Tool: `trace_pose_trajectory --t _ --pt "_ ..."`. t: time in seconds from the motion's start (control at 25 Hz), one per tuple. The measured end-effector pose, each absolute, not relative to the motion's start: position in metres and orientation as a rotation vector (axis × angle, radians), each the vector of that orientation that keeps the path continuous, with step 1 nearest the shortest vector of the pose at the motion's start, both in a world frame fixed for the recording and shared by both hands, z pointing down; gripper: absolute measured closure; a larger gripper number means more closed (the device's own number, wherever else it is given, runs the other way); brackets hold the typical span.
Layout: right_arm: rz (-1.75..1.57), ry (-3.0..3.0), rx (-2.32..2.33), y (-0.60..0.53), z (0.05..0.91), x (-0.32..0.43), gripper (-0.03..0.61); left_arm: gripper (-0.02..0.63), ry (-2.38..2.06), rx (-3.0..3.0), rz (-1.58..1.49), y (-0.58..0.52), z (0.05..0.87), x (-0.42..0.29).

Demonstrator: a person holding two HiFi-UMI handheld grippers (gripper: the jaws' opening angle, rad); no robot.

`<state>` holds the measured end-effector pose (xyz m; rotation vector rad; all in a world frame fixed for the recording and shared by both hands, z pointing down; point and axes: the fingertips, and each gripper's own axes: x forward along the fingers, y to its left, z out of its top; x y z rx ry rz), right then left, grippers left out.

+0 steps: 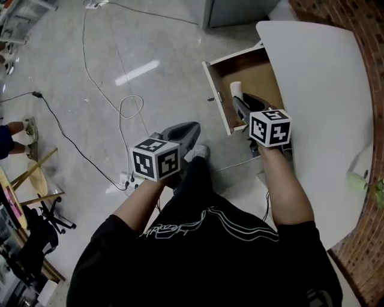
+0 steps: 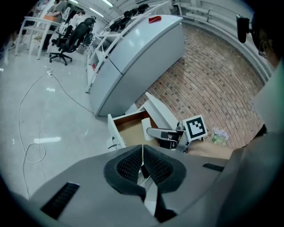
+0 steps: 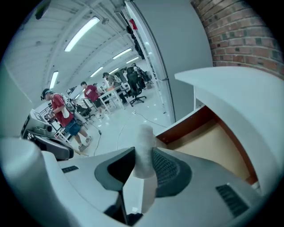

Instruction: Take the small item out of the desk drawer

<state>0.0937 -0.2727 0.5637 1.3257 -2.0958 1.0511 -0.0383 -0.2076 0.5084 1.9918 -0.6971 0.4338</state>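
Note:
The desk drawer (image 1: 223, 67) stands pulled open under the white desk (image 1: 324, 96), its brown bottom (image 3: 217, 146) bare. My right gripper (image 3: 143, 166) is shut on a small white cylinder (image 3: 144, 150), which sticks up between the pads. In the head view that white cylinder (image 1: 236, 89) shows at the right gripper (image 1: 239, 102), above the drawer's near corner. The left gripper view shows the same white cylinder (image 2: 146, 128) over the open drawer (image 2: 128, 128). My left gripper (image 2: 142, 162) is shut with nothing in it, held low over the floor, left of the drawer.
Cables (image 1: 129, 108) loop over the grey floor left of the drawer. A grey cabinet (image 1: 231, 12) stands behind the drawer. A brick wall (image 1: 366, 48) runs along the right. People (image 3: 62, 115) and office chairs (image 2: 71, 37) stand further off.

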Motion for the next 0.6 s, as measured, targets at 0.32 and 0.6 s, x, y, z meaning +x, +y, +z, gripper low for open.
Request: trace_pose_trajectory --t 0.32,0.6 --pt "0.959 -2.312 1.362 -0.187 0.425 0.085 0.445 0.586 -0.705 2.109 0.321 -0.153 0.407 -0.034" --pt "0.870 -2.503 1.431 -0.101 0.305 0.095 0.445 0.586 -0.672 2.262 0.208 -0.091 0.303 -0.015"
